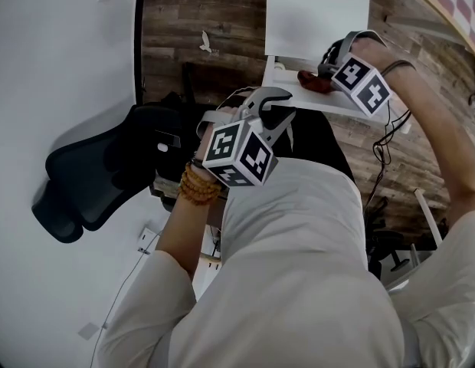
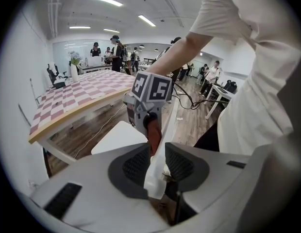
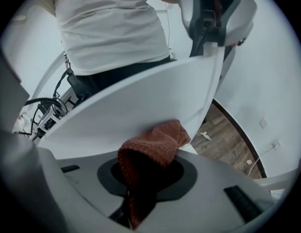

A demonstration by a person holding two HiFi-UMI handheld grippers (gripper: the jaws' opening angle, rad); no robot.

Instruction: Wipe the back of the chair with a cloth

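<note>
The white chair's back is a thin white panel, with its seat beyond it. My left gripper is shut on the panel's edge; in the left gripper view the white edge runs between both dark pads. My right gripper is shut on a reddish-brown knitted cloth. In the right gripper view the cloth bulges out of the jaws and presses against the chair back. The left gripper shows at that panel's far end.
A black office chair stands to the left by the white wall. A checkered table lies beyond the white chair, with a white desk and cables farther off. Several people stand in the background. The floor is wood planks.
</note>
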